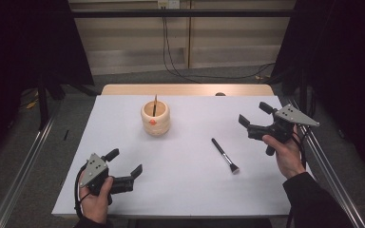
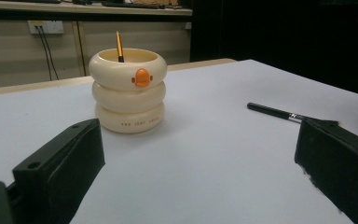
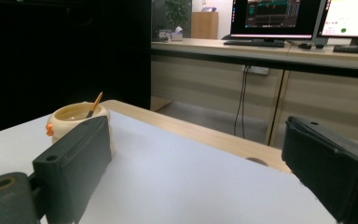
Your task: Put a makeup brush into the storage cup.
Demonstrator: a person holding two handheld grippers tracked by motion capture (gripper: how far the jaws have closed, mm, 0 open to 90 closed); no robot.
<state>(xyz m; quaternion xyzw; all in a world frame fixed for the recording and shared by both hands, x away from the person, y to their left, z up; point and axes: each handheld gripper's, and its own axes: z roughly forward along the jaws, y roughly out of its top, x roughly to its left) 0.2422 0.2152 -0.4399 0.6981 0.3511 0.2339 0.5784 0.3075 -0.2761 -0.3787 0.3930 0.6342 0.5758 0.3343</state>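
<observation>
White table (image 1: 180, 190), brush (image 2: 279, 112) head hidden behind left gripper (image 2: 200, 172) jaw

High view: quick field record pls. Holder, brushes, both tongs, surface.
holder: cream ringed duck-face pot, upright, far centre-left of the white table sheet
in holder: one brush with an orange handle, leaning on the rim
loose brush: black-handled makeup brush flat on the sheet, right of centre, bristles toward the person
left tongs: open, holding nothing, low near the front left corner
right tongs: open, holding nothing, raised beyond the loose brush at the right
contact: neither tongs touches a brush
</observation>
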